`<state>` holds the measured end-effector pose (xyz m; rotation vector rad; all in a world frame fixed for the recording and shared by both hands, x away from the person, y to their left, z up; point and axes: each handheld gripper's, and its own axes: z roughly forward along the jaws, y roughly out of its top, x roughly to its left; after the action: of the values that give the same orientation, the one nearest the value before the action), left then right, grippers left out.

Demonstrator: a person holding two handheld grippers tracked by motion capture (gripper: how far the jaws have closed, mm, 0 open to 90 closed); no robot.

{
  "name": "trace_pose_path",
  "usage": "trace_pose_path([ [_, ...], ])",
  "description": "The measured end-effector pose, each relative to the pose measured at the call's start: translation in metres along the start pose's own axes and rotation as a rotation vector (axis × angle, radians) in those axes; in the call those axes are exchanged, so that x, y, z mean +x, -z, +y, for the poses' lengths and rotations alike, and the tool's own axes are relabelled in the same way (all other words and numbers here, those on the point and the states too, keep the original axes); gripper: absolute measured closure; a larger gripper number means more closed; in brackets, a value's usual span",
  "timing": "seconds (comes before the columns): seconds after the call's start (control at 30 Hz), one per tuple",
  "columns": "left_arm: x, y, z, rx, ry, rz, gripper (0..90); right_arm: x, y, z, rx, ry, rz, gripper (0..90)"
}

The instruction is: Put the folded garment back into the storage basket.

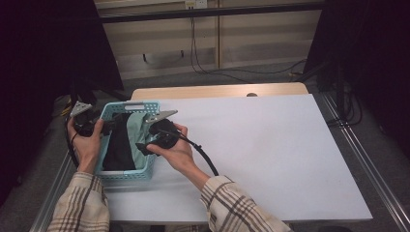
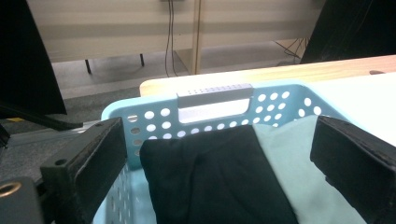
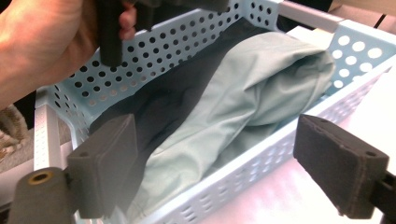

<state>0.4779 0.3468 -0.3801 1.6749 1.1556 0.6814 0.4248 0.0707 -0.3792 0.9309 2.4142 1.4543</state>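
The bench [image 1: 270,145] carries a light-blue perforated basket [image 1: 126,175] at its near left corner, and all work at this moment is confined to that basket. Inside it lie two folded garments side by side: a black garment [image 1: 117,142] along the left half and a pale green garment [image 1: 134,129] along the right half, the green one bunched into a roll toward the far end in the right gripper view [image 3: 261,88]. Both rest below the rim; whether the black piece overlaps the green one at their shared edge cannot be told, as the fold line is dark. The left gripper [image 1: 104,126] is positioned over the basket's left wall with its jaws spread wide; in its own view the black garment [image 2: 215,182] lies between and beyond the pads, which do not touch it. The right gripper [image 1: 145,142] is positioned over the right wall, jaws likewise spread, nothing pinched. The step in hand reads as the release after placing the garments in the basket, with both grippers clear of the cloth. The next move probably calls for drawing both grippers up and away from the basket without snagging a pad on the rim or dragging a fold back out.
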Motion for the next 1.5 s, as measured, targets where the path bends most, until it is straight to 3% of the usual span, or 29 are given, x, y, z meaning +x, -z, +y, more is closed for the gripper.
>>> trace_pose_path([
  [0.1, -0.002, 0.006, 0.000, -0.022, 0.023, -0.025, 3.8, -0.004, 0.006, -0.003, -0.014, 0.001, -0.013, 9.2],
  [0.13, -0.002, 0.009, 0.001, -0.024, 0.009, -0.036, 3.8, -0.006, 0.009, -0.004, -0.015, 0.000, -0.021, 9.2],
  [0.17, -0.005, 0.012, 0.001, -0.037, 0.013, -0.008, 3.9, -0.008, 0.011, -0.005, -0.024, -0.003, -0.021, 9.2],
  [0.23, -0.005, 0.016, 0.000, -0.056, 0.014, -0.014, 3.9, -0.011, 0.018, -0.006, -0.049, 0.005, -0.020, 8.8],
  [0.37, -0.007, 0.024, -0.001, -0.082, 0.029, -0.045, 3.8, -0.016, 0.029, -0.008, -0.078, 0.001, -0.067, 6.4],
  [0.5, -0.016, 0.032, 0.000, -0.101, -0.008, -0.039, 3.8, -0.021, 0.038, -0.012, -0.112, 0.006, -0.122, 7.4],
  [0.53, -0.018, 0.035, 0.001, -0.102, -0.030, -0.039, 3.8, -0.022, 0.040, -0.013, -0.124, 0.014, -0.124, 7.6],
  [0.57, -0.018, 0.038, 0.003, -0.075, -0.092, -0.042, 3.8, -0.023, 0.042, -0.014, -0.129, 0.017, -0.130, 7.7],
  [0.67, -0.029, 0.045, 0.005, -0.112, -0.080, -0.052, 3.9, -0.025, 0.049, -0.017, -0.159, 0.011, -0.151, 7.7],
  [0.73, -0.035, 0.050, 0.003, -0.121, -0.095, -0.061, 3.9, -0.027, 0.054, -0.019, -0.180, 0.004, -0.165, 7.7],
  [0.77, -0.039, 0.051, 0.002, -0.131, -0.078, -0.035, 3.9, -0.028, 0.056, -0.020, -0.194, 0.002, -0.173, 7.7],
  [0.87, -0.046, 0.058, -0.004, -0.138, -0.059, -0.044, 4.1, -0.030, 0.062, -0.021, -0.218, 0.006, -0.186, 8.0],
  [0.9, -0.046, 0.060, -0.004, -0.123, -0.078, -0.053, 4.1, -0.030, 0.064, -0.022, -0.229, 0.006, -0.185, 8.0],
  [0.97, -0.052, 0.062, -0.007, -0.138, -0.077, -0.053, 4.2, -0.030, 0.068, -0.023, -0.235, 0.014, -0.194, 8.0],
  [1.07, -0.061, 0.066, -0.010, -0.134, -0.117, -0.030, 5.5, -0.030, 0.075, -0.025, -0.246, 0.016, -0.202, 8.1],
  [1.17, -0.067, 0.073, -0.012, -0.157, -0.098, -0.030, 5.5, -0.030, 0.083, -0.030, -0.255, 0.019, -0.202, 8.1],
  [1.2, -0.067, 0.078, -0.013, -0.151, -0.121, -0.030, 5.5, -0.031, 0.086, -0.032, -0.257, 0.022, -0.207, 8.1],
  [1.23, -0.071, 0.079, -0.014, -0.171, -0.105, -0.012, 5.5, -0.032, 0.088, -0.034, -0.261, 0.021, -0.209, 8.1],
  [1.33, -0.076, 0.083, -0.019, -0.152, -0.133, -0.033, 5.4, -0.035, 0.097, -0.039, -0.268, 0.029, -0.235, 8.1],
  [1.37, -0.078, 0.083, -0.020, -0.141, -0.142, -0.021, 5.5, -0.035, 0.100, -0.039, -0.265, 0.028, -0.240, 7.8],
  [1.5, -0.085, 0.087, -0.024, -0.152, -0.115, -0.033, 5.5, -0.037, 0.115, -0.041, -0.287, 0.040, -0.268, 6.8],
])
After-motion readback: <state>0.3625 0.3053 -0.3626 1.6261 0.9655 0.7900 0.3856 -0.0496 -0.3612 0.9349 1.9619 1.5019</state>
